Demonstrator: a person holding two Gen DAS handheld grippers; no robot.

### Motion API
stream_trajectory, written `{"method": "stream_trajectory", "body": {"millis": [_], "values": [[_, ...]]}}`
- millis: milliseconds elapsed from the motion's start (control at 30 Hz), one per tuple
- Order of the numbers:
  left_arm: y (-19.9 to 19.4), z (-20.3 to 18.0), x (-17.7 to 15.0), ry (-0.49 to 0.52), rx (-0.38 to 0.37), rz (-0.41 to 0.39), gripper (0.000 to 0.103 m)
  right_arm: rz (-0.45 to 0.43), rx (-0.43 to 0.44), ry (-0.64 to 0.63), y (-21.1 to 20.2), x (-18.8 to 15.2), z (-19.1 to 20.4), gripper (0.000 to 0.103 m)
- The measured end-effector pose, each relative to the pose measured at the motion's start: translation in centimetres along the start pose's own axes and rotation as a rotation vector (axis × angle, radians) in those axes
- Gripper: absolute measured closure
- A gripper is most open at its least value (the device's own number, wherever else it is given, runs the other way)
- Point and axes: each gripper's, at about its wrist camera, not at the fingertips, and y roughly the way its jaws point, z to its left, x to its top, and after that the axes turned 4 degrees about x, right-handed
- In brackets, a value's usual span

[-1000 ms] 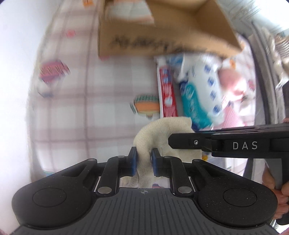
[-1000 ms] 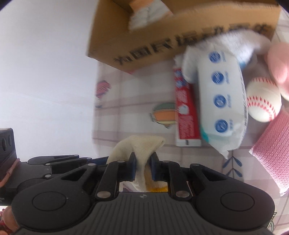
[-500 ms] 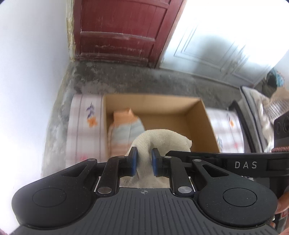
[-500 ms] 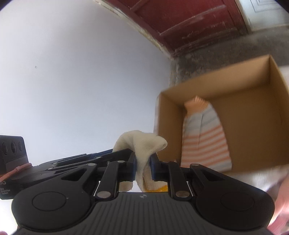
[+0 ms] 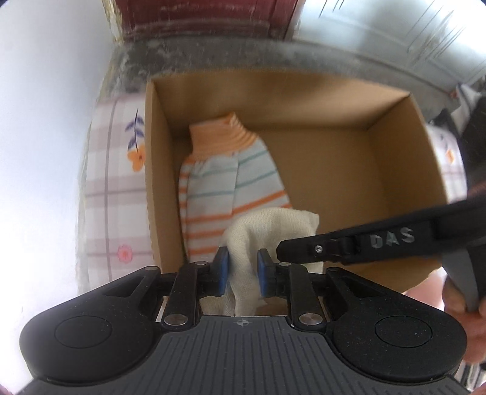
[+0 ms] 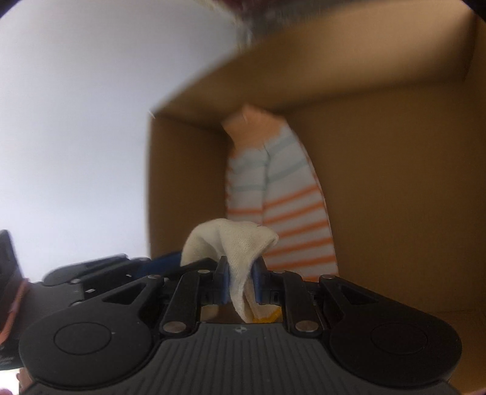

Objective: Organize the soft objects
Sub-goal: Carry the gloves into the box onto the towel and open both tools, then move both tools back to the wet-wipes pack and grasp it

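Observation:
A cream knitted cloth [image 5: 267,231] is pinched by both grippers. My left gripper [image 5: 242,270] is shut on it, and my right gripper [image 6: 239,275] is shut on it too [image 6: 234,243]. The right gripper also reaches in from the right in the left wrist view [image 5: 358,246]. The cloth hangs over the near part of an open cardboard box [image 5: 340,91], seen close in the right wrist view [image 6: 395,182]. A striped orange, white and pale green folded garment [image 5: 224,182] lies at the box's left side; it also shows in the right wrist view [image 6: 282,194].
The box stands on a checked tablecloth with flower prints [image 5: 115,182]. A white wall [image 5: 39,152] is to the left. Behind the box are a grey concrete floor [image 5: 243,57] and a dark red door [image 5: 206,18].
Both grippers carried the cloth from the cluttered table up over the box and have now come down closer to its opening. The box fills more of both views.

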Motion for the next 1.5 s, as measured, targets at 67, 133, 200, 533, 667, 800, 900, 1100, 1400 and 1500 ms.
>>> {"method": "stream_trajectory", "body": {"millis": [67,133,200,533,667,800,900,1100,1400,1500], "values": [[0.3,0.3,-0.3,-0.006,0.003,0.023,0.077,0.049,-0.017,0.004,1.2,0.5,-0.6,0.086],[0.5,0.5,-0.4,-0.015,0.002,0.034,0.072,0.084,-0.035,0.007,2.3,1.2,-0.9,0.086],[0.5,0.8,-0.5,-0.021,0.003,0.038,0.070,0.119,-0.055,-0.001,3.3,2.0,-1.0,0.086],[0.6,0.6,-0.8,-0.026,0.008,0.031,0.065,0.172,-0.197,-0.095,6.4,2.6,-0.5,0.081],[-0.1,0.8,-1.1,-0.036,0.001,0.002,0.062,0.100,-0.191,-0.103,4.5,2.1,-0.1,0.044],[-1.6,0.9,-1.6,-0.046,-0.001,-0.045,0.061,-0.003,-0.172,-0.108,1.5,1.4,0.4,0.041],[-3.3,1.1,-2.3,-0.068,-0.001,-0.092,0.061,-0.098,-0.132,-0.096,-0.9,0.5,0.7,0.041],[-6.4,1.6,-4.2,-0.105,-0.014,-0.140,0.059,-0.285,-0.034,-0.059,-8.3,-4.4,0.7,0.041],[-8.3,-0.6,-8.9,-0.049,-0.086,-0.083,0.059,-0.422,-0.040,0.125,-17.5,-16.6,-2.4,0.041],[-7.5,-2.4,-10.5,-0.013,-0.145,-0.028,0.059,-0.432,-0.055,0.227,-17.9,-20.6,-4.2,0.041]]}}
